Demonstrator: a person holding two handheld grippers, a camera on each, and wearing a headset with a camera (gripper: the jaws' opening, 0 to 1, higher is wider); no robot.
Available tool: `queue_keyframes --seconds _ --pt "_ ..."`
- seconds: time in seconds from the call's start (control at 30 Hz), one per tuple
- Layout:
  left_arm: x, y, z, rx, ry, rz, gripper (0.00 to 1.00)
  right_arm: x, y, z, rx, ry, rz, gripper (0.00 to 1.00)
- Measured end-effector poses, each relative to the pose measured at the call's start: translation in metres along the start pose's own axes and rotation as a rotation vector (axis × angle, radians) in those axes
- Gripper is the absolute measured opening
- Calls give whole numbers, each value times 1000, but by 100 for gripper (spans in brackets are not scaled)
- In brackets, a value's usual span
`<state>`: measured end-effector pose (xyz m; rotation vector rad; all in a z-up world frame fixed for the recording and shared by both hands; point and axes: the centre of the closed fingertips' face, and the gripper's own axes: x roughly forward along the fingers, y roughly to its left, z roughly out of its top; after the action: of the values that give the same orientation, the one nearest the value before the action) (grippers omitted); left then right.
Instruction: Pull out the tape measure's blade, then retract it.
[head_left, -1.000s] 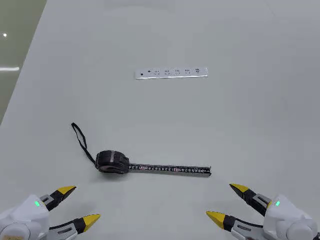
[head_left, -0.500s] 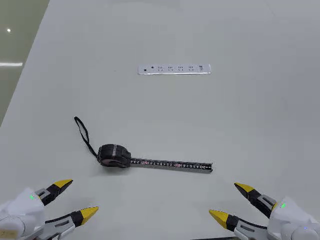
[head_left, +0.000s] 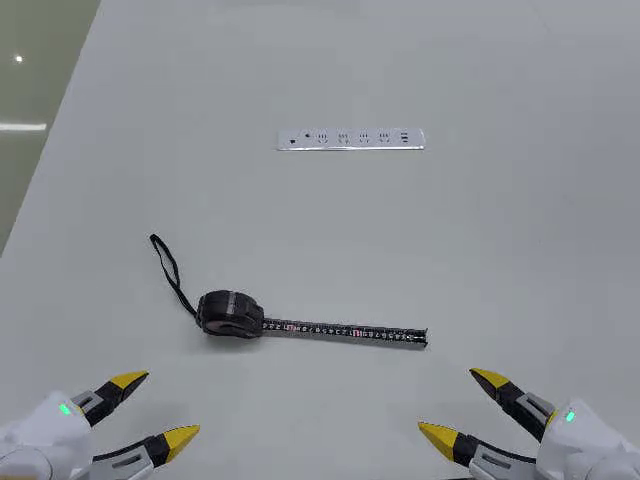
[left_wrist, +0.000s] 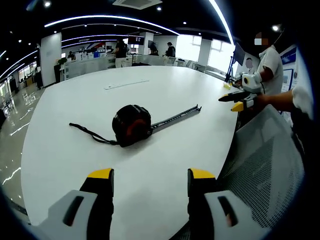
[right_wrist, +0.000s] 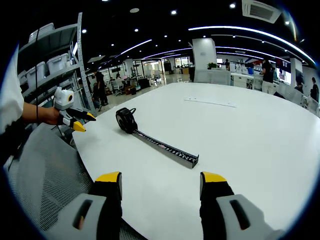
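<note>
A black tape measure (head_left: 229, 313) lies on the white table (head_left: 330, 230), its blade (head_left: 345, 332) pulled out to the right and lying flat, a black wrist strap (head_left: 168, 270) trailing to the upper left. In the left gripper view the tape measure (left_wrist: 132, 124) sits ahead with its blade (left_wrist: 176, 116) running right. The right gripper view has the tape measure (right_wrist: 127, 120) far left and the blade (right_wrist: 167, 147) tip nearest. My left gripper (head_left: 155, 410) is open near the front left edge. My right gripper (head_left: 465, 408) is open at the front right. Neither touches anything.
A white power strip (head_left: 351, 139) lies flat further back on the table. The table's front edge runs just below both grippers. Shelves and people stand in the room behind, far from the table.
Both grippers stay low near the front edge, still open. The tape measure and its blade have not moved; only the head view has shifted slightly.
</note>
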<state>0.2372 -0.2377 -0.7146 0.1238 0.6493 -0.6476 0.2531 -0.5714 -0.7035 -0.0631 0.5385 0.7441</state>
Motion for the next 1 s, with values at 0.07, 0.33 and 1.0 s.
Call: queue_keyframes --seconds 0.07,0.33,1.0 --pt "0 1 -1 2 5 4 57 0 0 -1 5 2 2 63" --pt "-1 1 -2 1 6 6 57 -1 -1 -2 7 1 5 63" --pt "11 -7 9 -27 -2 26 58 4 -1 1 3 -9 21 62"
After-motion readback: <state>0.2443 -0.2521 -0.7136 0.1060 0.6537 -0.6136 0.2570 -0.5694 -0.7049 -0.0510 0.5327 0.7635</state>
